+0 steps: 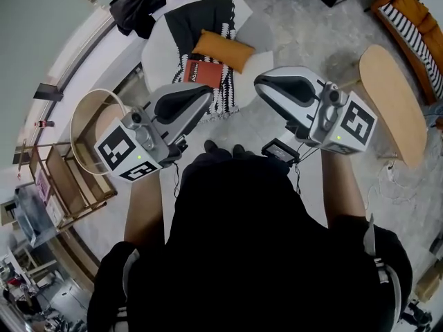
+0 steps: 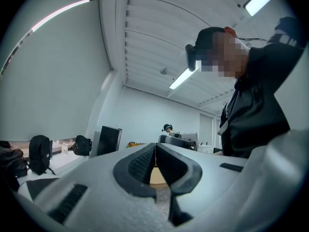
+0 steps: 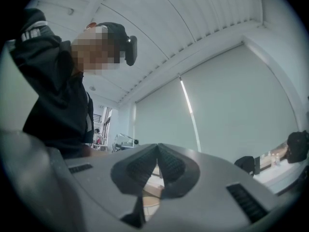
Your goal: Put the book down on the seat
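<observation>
A red book (image 1: pixel 202 71) lies flat on the white round seat (image 1: pixel 156 47), on a black-and-white blanket (image 1: pixel 228 92) and beside an orange cushion (image 1: pixel 223 49). My left gripper (image 1: pixel 206 95) is held just short of the seat's near edge and is apart from the book. In the left gripper view its jaws (image 2: pixel 155 146) are shut with nothing between them. My right gripper (image 1: pixel 260 83) hovers to the right of the seat, over the floor. It is also shut and empty in the right gripper view (image 3: pixel 157 148). Both grippers point slightly upward.
A round wooden table (image 1: pixel 393 102) stands at the right, with an orange sofa (image 1: pixel 408 19) behind it. Black bags (image 1: pixel 135 5) lie behind the seat. A round wooden stand (image 1: pixel 90 126) and a wooden shelf (image 1: pixel 66 185) are at the left.
</observation>
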Tool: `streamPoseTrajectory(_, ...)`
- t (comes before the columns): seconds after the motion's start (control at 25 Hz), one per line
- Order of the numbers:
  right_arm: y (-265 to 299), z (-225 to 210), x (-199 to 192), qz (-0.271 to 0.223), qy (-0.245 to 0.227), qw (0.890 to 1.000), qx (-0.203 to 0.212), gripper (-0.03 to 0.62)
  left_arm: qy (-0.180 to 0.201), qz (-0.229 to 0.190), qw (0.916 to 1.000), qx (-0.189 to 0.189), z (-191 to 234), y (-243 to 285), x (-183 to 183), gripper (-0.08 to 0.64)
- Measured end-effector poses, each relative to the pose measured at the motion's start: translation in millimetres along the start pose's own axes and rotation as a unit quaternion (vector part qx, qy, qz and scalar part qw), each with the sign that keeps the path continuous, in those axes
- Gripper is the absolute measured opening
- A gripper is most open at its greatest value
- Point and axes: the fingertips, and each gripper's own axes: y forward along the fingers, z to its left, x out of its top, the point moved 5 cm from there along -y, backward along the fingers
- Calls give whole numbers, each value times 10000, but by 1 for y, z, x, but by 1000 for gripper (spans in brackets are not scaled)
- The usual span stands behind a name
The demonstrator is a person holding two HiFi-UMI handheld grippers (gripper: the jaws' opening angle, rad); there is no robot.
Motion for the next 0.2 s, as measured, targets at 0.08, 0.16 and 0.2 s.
streamPoseTrajectory(0.08,1,0,0,7,-23,10000,-1,29,-19,-10,10000,-8,0,-1,0,26)
streamPoseTrajectory(0.16,6,-1,0,15,-39,10000,16,29,-42,-23,10000,6,5,-5,0,26)
streamPoseTrajectory(0.2,9,-2,-1,17,-45,10000,26,29,-55,-31,10000,16,8,-8,1,26)
